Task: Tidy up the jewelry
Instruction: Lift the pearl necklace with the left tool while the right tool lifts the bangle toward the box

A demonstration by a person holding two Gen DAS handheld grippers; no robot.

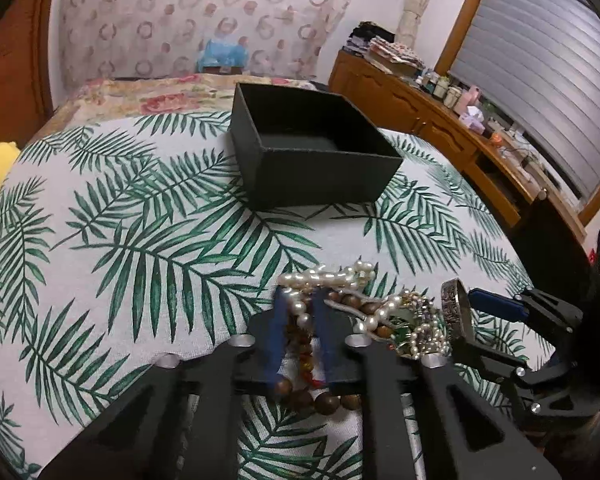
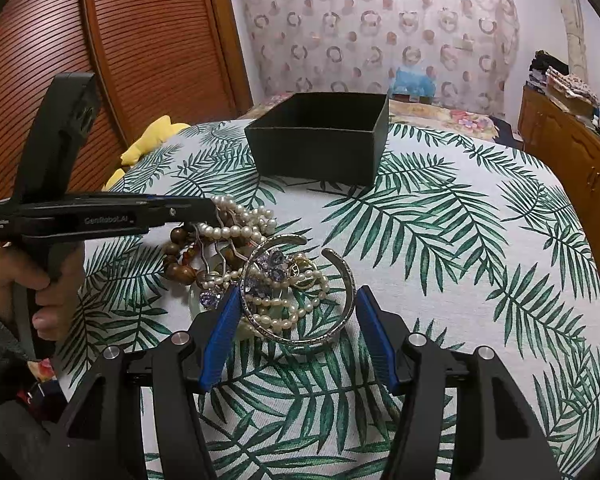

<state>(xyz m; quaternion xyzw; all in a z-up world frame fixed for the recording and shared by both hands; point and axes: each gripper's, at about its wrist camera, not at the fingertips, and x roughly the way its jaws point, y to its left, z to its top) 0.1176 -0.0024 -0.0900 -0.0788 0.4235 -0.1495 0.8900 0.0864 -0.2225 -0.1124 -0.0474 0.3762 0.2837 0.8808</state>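
A bed covered in a palm-leaf print cloth (image 2: 460, 240) carries a tangled jewelry pile (image 2: 260, 272) and one open black box (image 2: 320, 136), which looks empty. In the right wrist view the box sits at twelve o'clock from the pile, near it but apart.

At nine o'clock in that view, a hand (image 2: 28, 292) holds the left tool (image 2: 210, 210), which reaches in sideways. Its jaws are pinched nearly closed on strands at the pile's far left edge. In the left wrist view, pearls and brown beads lie between its blue pads (image 1: 278, 336); the pearl strand (image 1: 324, 276) appears to be the piece gripped, though I cannot tell exactly which strands are caught.

At the centre, the pile holds pearl strands, one wooden bead bracelet (image 2: 180, 264), purple crystal pieces and a small gold charm. The strands are too knotted to count. They are light, limp and slippery, so lifting one will likely drag its neighbours along.

Toward the right lies one silver cuff bangle (image 2: 342, 276), stiff and smooth, probably best taken across its band. The right tool (image 2: 296, 332) is partly open with its pads on either side of the bangle; the left pad lies against the band, while the right pad seems just clear of it, so it is not yet gripped.
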